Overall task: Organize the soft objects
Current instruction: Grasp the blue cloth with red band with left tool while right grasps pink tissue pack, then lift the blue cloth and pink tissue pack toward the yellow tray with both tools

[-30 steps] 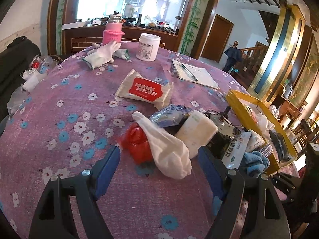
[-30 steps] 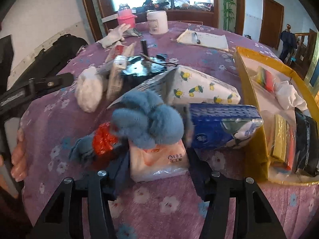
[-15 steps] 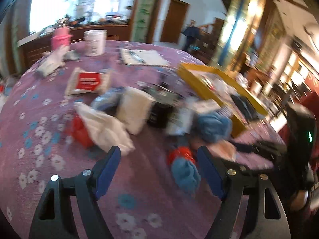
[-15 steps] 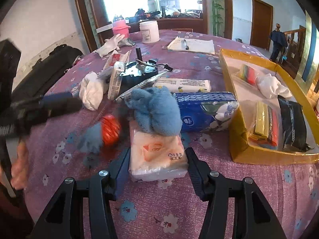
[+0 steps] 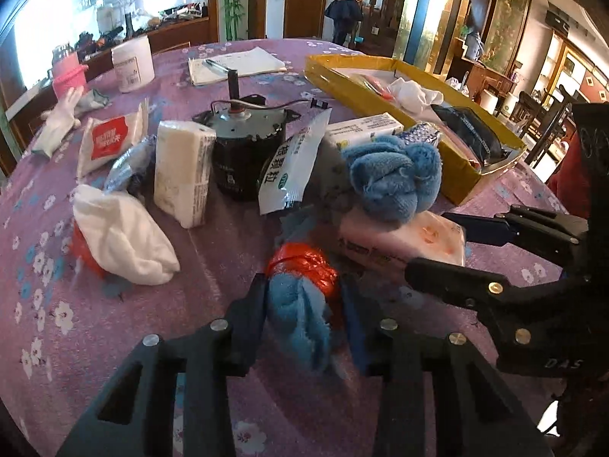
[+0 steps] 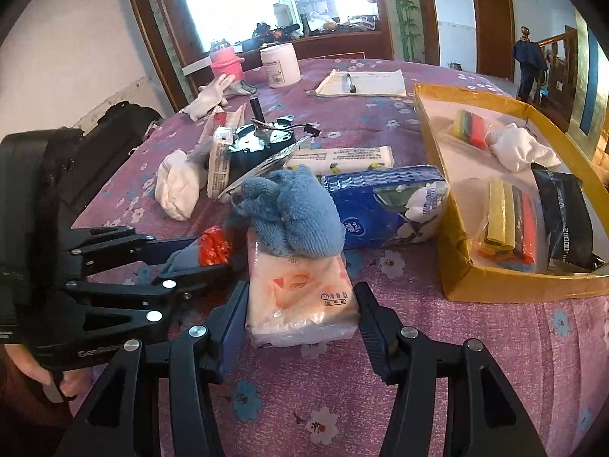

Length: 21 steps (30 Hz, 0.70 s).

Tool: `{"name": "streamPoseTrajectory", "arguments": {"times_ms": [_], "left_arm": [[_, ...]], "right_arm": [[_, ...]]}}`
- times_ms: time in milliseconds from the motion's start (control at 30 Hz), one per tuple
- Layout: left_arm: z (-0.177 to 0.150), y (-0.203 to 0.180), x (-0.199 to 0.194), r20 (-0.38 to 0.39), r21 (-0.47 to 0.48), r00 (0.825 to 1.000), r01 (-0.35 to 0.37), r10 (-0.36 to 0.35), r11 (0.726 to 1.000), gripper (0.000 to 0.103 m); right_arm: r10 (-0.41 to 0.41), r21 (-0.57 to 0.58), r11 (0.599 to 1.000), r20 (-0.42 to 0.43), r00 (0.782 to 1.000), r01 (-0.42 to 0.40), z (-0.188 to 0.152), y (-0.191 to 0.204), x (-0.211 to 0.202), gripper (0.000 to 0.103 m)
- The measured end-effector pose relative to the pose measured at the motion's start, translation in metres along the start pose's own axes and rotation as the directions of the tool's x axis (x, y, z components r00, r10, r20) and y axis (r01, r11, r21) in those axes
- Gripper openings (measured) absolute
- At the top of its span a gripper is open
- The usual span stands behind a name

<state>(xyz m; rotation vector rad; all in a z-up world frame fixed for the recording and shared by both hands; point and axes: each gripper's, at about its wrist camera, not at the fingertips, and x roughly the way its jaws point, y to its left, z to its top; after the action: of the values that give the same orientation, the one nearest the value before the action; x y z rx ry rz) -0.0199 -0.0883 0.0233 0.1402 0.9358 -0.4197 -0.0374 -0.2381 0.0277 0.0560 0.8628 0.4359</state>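
Now the left tool (image 5: 302, 306) has swung across from the white cloth (image 5: 123, 236) to a small blue rag with a red plastic wrap (image 5: 300, 289), and its jaws are closing with that bundle between them; the blue pads sit against both sides of it. That points to the rag as the next soft thing to be picked up, probably bound for the yellow box (image 6: 453, 278), though it has not yet left the counter (image 5: 213, 259). The right tool (image 6: 300, 316), just beside, straddles a pink tissue pack (image 6: 300, 297) with its pads against the pack's sides, in what looks like a grip. A larger blue towel (image 6: 293, 217) rests on the pack's far end, and the box stands close to its right.
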Motion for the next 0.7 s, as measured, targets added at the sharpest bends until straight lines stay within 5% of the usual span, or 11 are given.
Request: {"name": "streamPoseTrajectory", "arguments": {"times_ms": [333, 533, 567, 633, 700], "left_arm": [[-0.004, 0.012, -0.009, 0.040, -0.044, 0.999, -0.004, 0.005, 0.999, 0.033], [-0.003, 0.021, -0.017, 0.068, -0.074, 0.998, 0.012, -0.007, 0.997, 0.033], [-0.003, 0.023, -0.017, 0.070, -0.080, 0.997, 0.013, -0.007, 0.997, 0.033], [-0.003, 0.025, -0.019, 0.079, -0.089, 0.997, 0.015, -0.008, 0.996, 0.033], [-0.003, 0.027, -0.022, 0.093, -0.098, 0.996, 0.022, -0.013, 0.995, 0.033]], "right_arm": [[0.014, -0.008, 1.000, -0.037, 0.999, -0.014, -0.003, 0.002, 0.002, 0.061], [-0.026, -0.057, 0.998, -0.063, 0.998, 0.022, -0.001, 0.013, 0.009, 0.075], [-0.026, -0.069, 0.997, -0.071, 0.997, 0.021, -0.001, 0.016, 0.010, 0.074], [-0.033, -0.082, 0.996, -0.068, 0.997, 0.027, -0.002, 0.018, 0.010, 0.056], [-0.037, -0.089, 0.995, -0.054, 0.998, 0.032, -0.003, 0.020, 0.008, 0.055]]}}
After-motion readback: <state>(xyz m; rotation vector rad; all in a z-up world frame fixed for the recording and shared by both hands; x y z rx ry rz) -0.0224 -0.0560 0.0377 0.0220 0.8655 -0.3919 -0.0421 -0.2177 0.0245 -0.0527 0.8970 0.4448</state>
